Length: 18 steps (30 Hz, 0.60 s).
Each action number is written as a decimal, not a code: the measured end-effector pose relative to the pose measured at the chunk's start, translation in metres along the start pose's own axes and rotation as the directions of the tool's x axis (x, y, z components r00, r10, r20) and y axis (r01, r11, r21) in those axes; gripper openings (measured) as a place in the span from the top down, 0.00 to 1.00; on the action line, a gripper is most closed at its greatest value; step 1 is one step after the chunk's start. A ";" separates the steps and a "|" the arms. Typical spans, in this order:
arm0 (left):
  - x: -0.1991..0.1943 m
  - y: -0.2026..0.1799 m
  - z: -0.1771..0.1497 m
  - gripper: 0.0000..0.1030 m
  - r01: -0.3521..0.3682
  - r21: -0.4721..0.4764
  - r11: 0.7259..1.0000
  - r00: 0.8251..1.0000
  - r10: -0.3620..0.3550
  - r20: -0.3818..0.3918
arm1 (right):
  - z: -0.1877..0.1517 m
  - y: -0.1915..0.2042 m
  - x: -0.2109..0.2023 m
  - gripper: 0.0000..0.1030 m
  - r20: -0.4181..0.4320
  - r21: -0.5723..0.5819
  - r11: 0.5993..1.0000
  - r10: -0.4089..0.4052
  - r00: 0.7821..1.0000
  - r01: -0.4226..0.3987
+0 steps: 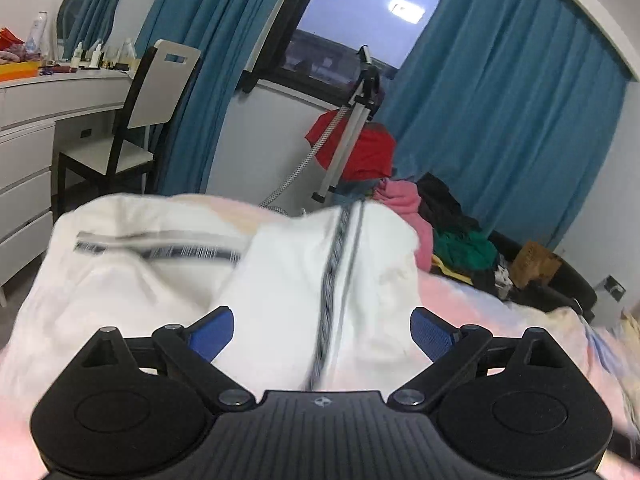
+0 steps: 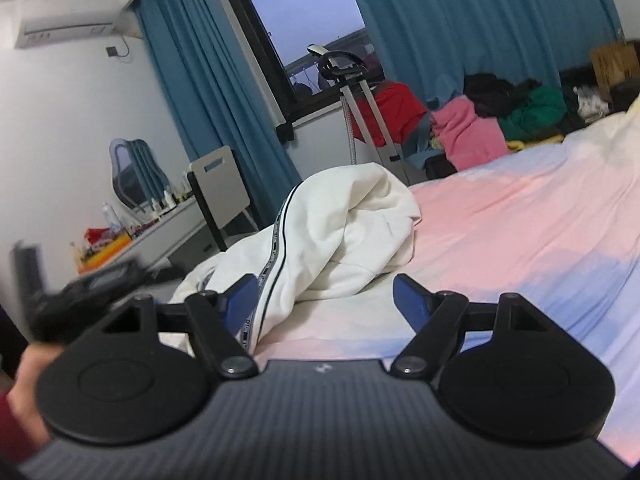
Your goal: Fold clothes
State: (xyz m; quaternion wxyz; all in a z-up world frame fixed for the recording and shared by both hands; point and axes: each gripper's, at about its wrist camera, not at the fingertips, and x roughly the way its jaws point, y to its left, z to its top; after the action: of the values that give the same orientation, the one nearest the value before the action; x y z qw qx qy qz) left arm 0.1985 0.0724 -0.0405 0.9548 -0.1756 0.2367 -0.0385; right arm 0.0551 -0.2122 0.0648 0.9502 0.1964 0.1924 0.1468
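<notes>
Garment point(image 2: 340, 236) lay bunched on bed point(image 2: 520, 220), before both grippers. Clothes pile point(image 2: 500, 120) at bed's far edge, by curtains point(image 2: 460, 20). Chair point(image 1: 148, 120) stood at table point(image 1: 60, 92), left of window point(image 1: 352, 20).

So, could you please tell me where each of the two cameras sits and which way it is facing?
Left wrist: sits on the left tool, low over the bed, facing the white striped garment and the window with teal curtains; its open blue-padded fingers show.
Right wrist: sits on the right tool, facing along the pink bedsheet toward the same window; its open fingers show, with a blurred hand at lower left.
Shared: the garment, the curtains, the white chair and the pile of coloured clothes.
</notes>
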 end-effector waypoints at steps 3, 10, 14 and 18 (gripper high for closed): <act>0.062 0.014 0.045 0.07 -0.017 -0.019 1.000 1.000 0.017 -0.004 | -0.004 -0.012 0.016 0.26 -0.019 0.005 1.000 -0.019 1.000 0.019; 0.218 0.045 0.119 0.12 -0.040 -0.164 0.986 0.995 0.024 -0.101 | -0.007 -0.041 0.068 0.25 -0.065 0.028 0.999 -0.015 0.998 0.017; 0.289 0.049 0.129 0.21 -0.034 -0.227 0.973 0.967 -0.025 -0.254 | -0.014 -0.056 0.103 0.25 -0.116 0.054 0.999 0.001 0.993 0.005; 0.313 0.034 0.137 0.59 -0.031 -0.144 0.989 0.962 -0.010 -0.272 | -0.020 -0.069 0.124 0.26 -0.147 0.074 0.997 -0.001 0.989 0.013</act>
State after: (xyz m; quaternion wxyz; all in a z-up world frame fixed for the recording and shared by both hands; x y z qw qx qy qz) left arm 0.5389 0.0990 -0.0762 0.8980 -0.2371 0.3685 -0.0396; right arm 0.1701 -0.2230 -0.0202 0.9259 0.2201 0.2678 0.1502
